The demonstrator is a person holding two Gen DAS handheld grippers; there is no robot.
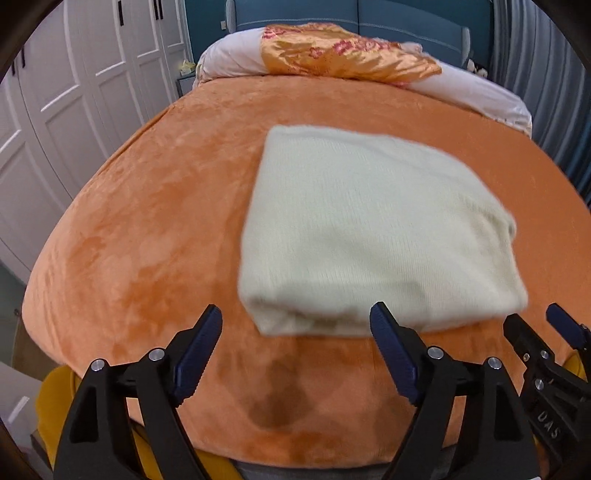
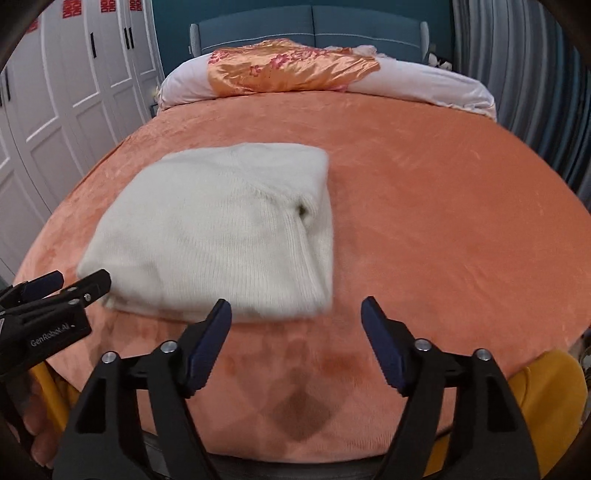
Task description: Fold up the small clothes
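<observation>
A cream knitted sweater (image 1: 373, 229) lies folded into a thick rectangle on the orange bed cover (image 1: 147, 229). It also shows in the right wrist view (image 2: 221, 236), left of centre. My left gripper (image 1: 295, 317) is open and empty, just short of the sweater's near edge. My right gripper (image 2: 295, 310) is open and empty, near the sweater's near right corner. Each gripper shows at the edge of the other's view: the right gripper (image 1: 535, 325) at the right, the left gripper (image 2: 74, 278) at the left.
A rolled white duvet (image 2: 424, 85) with an orange satin quilt (image 2: 288, 70) lies at the bed's head against a blue headboard (image 2: 314, 26). White wardrobe doors (image 2: 74, 74) stand left, grey curtains (image 2: 517, 66) right. Yellow fabric (image 2: 550, 391) hangs at the near bed edge.
</observation>
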